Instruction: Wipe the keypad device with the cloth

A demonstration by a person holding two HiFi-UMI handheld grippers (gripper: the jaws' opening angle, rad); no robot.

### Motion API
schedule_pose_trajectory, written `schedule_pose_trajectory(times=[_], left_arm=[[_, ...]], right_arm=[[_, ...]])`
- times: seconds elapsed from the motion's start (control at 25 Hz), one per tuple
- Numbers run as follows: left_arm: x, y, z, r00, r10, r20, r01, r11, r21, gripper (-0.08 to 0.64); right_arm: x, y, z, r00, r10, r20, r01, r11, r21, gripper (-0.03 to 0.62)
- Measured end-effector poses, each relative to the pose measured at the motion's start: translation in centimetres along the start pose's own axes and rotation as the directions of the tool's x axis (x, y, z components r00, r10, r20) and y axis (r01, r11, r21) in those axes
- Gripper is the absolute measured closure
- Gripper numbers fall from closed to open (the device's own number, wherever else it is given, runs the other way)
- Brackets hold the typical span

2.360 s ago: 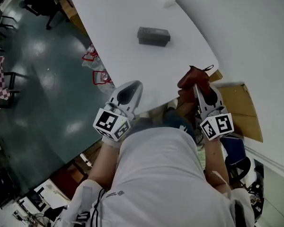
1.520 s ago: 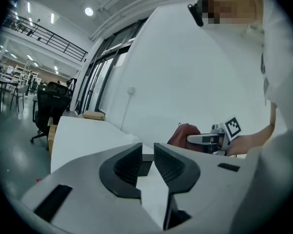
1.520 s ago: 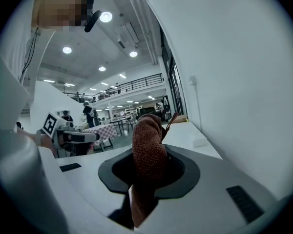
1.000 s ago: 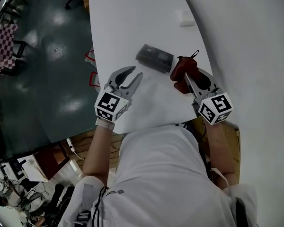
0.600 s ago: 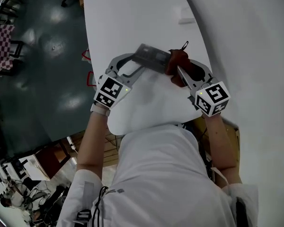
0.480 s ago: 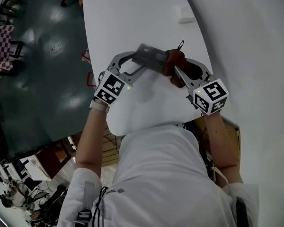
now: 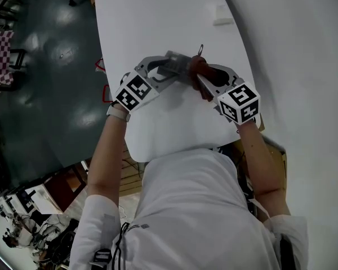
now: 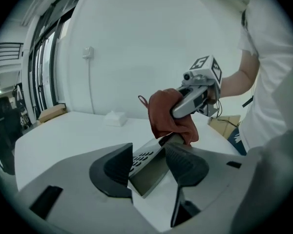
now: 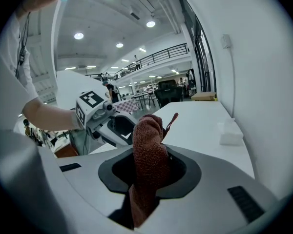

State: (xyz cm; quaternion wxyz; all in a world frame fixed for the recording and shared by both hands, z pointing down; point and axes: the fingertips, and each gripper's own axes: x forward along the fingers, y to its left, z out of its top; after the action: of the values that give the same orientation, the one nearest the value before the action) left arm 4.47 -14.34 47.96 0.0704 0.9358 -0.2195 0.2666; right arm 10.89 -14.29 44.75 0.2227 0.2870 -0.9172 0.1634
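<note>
Step in hand: steadying the keypad device [image 8: 144,169] for wiping. Best to pinch its sides firmly first, then draw the cloth [image 9: 147,140] flat along the keys with light pressure.

Left tongs [image 7: 164,72] have just been opening and stand wide, straddling the device on the worktop [image 7: 158,21], with no squeeze evident. Right tongs [image 9: 149,169] are clamped on the cloth, which touches the device's far end.

White table [image 7: 158,16], seemingly teal floor [image 7: 56,94].

Rough woven cloth [image 9: 147,165], smooth matt white table [image 7: 158,21], dull grey plastic-looking keypad device [image 8: 149,173]
</note>
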Motion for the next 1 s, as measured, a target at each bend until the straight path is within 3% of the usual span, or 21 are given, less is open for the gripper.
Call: schedule_pose_trajectory(times=[0.28,0.56,1.0], left_arm=[[0.1,0.0,0.2,0.999,-0.046,0.022,0.047,0.998,-0.047,0.348],[0.1,0.0,-0.1,0.997,-0.051,0.051,0.055,0.996,-0.070,0.348],[0.1,0.1,-0.7,0.997,-0.041,0.062,0.046,0.996,-0.075,0.347]], right_arm=[[2.4,0.5,-1.5,0.991,0.056,-0.122,-0.060,0.998,-0.030,0.509],[3.3,0.1,-2.0,0.981,0.127,-0.148,-0.107,0.985,0.134,0.509],[4.6,-1.2,-3.3,0.971,0.198,-0.138,-0.141,0.930,0.340,0.509]])
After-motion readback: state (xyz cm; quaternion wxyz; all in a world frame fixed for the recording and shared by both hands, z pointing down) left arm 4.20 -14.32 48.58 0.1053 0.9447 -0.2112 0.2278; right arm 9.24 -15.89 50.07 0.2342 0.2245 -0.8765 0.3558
